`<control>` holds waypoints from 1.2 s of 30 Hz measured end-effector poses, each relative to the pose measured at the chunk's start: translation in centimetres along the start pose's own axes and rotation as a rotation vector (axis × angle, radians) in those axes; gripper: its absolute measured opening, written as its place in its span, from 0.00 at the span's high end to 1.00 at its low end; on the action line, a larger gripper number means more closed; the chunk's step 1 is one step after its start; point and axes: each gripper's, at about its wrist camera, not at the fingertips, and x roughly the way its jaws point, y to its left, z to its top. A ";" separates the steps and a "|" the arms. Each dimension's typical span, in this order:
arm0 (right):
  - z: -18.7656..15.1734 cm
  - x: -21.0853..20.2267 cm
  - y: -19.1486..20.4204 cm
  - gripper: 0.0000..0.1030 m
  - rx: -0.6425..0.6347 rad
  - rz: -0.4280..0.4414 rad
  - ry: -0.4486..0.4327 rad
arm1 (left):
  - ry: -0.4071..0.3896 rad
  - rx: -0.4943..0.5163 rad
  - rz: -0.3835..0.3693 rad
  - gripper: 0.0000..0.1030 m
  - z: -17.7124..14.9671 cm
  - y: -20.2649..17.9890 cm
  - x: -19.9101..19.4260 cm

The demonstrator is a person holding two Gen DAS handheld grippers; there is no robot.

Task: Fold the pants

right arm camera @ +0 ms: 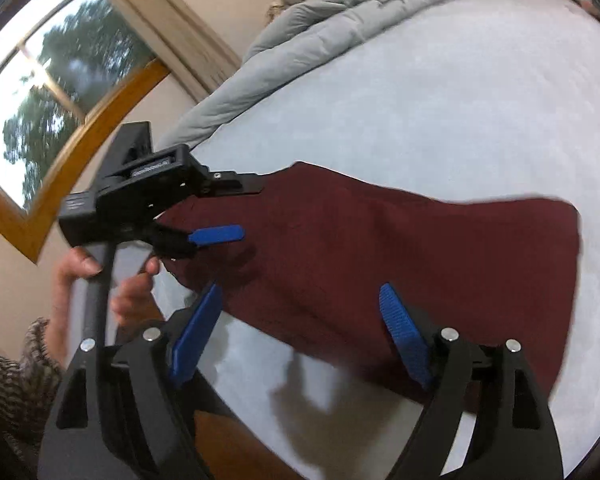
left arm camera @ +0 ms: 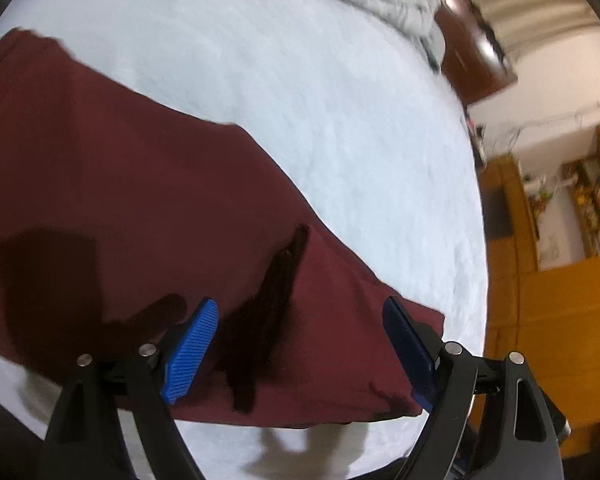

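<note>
White bed fills the view, grey duvet bunched at its far end, maroon pants spread flat across the sheet, and both the left gripper and right gripper hover above them, 2 blue pads wide apart, gripping nothing.

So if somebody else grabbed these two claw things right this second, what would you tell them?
Left claw: open, empty, over one end of the maroon pants.
Right claw: open, empty, over the near edge of the same pants.
The pants lie flat in a long band on the white bed; a grey duvet is bunched at the far end.
Done: apparently laid out, perhaps folded lengthwise.
Left: grip an end and fold across.
</note>
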 end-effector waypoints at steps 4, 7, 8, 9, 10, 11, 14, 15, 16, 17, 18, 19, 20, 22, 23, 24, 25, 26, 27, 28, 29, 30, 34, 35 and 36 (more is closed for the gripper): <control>0.9 3.8 2.3 0.16 -0.075 -0.025 0.069 | -0.008 0.046 0.100 0.18 -0.3 1.7 -0.7; 0.5 6.5 4.0 0.16 -0.144 -0.032 0.135 | 0.000 0.049 0.152 0.18 0.0 3.4 -1.0; 0.3 7.2 4.4 0.16 -0.161 -0.035 0.151 | -0.002 0.044 0.158 0.18 0.1 3.9 -1.1; 0.2 7.8 4.8 0.16 -0.178 -0.044 0.164 | -0.001 0.040 0.153 0.18 0.1 3.9 -1.2; 0.1 8.5 5.2 0.16 -0.198 -0.062 0.171 | 0.002 0.036 0.142 0.18 0.2 4.2 -1.3; -0.1 9.3 5.6 0.16 -0.221 -0.090 0.179 | 0.003 0.035 0.135 0.18 0.2 4.5 -1.3; -0.5 10.9 5.8 0.32 -0.262 -0.164 0.197 | 0.002 0.028 0.119 0.18 0.4 5.5 -1.8; -0.4 11.2 5.7 0.46 -0.264 -0.176 0.201 | 0.002 0.031 0.115 0.18 0.3 5.8 -1.8; -0.3 11.3 5.5 0.50 -0.259 -0.173 0.201 | 0.001 0.036 0.114 0.18 0.3 5.8 -1.9; 0.1 11.3 5.1 0.60 -0.229 -0.146 0.207 | -0.001 0.041 0.113 0.18 0.3 5.9 -2.0; 0.4 11.2 4.8 0.74 -0.206 -0.114 0.211 | 0.001 0.044 0.110 0.18 0.1 6.1 -2.1; 0.7 10.8 4.7 0.77 -0.191 -0.083 0.210 | 0.002 0.045 0.107 0.18 -0.3 5.9 -2.3; 0.8 10.4 4.8 0.80 -0.189 -0.078 0.205 | 0.003 0.046 0.104 0.18 -0.3 5.9 -2.4; 1.0 9.6 5.3 0.83 -0.189 -0.049 0.197 | -0.002 0.046 0.096 0.18 -0.5 6.0 -2.9; 1.1 9.3 5.5 0.84 -0.181 -0.014 0.191 | -0.005 0.047 0.091 0.18 -0.6 6.3 -3.2; 1.0 8.9 5.9 0.84 -0.172 0.026 0.185 | -0.008 0.048 0.088 0.18 -0.8 6.3 -3.5; 0.8 8.9 6.2 0.84 -0.166 0.052 0.187 | -0.014 0.049 0.087 0.18 -0.9 6.2 -3.7; 0.4 9.3 6.4 0.84 -0.167 0.049 0.209 | -0.017 0.048 0.086 0.18 -1.0 6.1 -3.7; 0.0 9.9 6.3 0.84 -0.171 0.030 0.233 | -0.016 0.047 0.088 0.17 -1.1 6.1 -3.7; -0.7 10.9 5.9 0.84 -0.162 0.021 0.268 | -0.012 0.048 0.090 0.17 -1.2 6.0 -3.6; -1.0 11.3 5.3 0.83 -0.132 0.042 0.284 | -0.007 0.052 0.092 0.17 -1.3 5.9 -3.5; -1.1 11.2 4.7 0.82 -0.095 0.067 0.277 | 0.002 0.057 0.093 0.17 -1.1 5.7 -3.3; -0.6 8.3 3.3 0.38 -0.023 0.141 0.242 | 0.018 0.099 0.075 0.17 -0.9 3.6 -2.8; -0.5 6.4 2.8 0.35 -0.015 0.146 0.205 | 0.017 0.116 0.067 0.17 -1.0 2.9 -2.7; -0.5 4.7 2.1 0.36 -0.007 0.141 0.180 | 0.020 0.142 0.054 0.17 -1.1 1.6 -2.5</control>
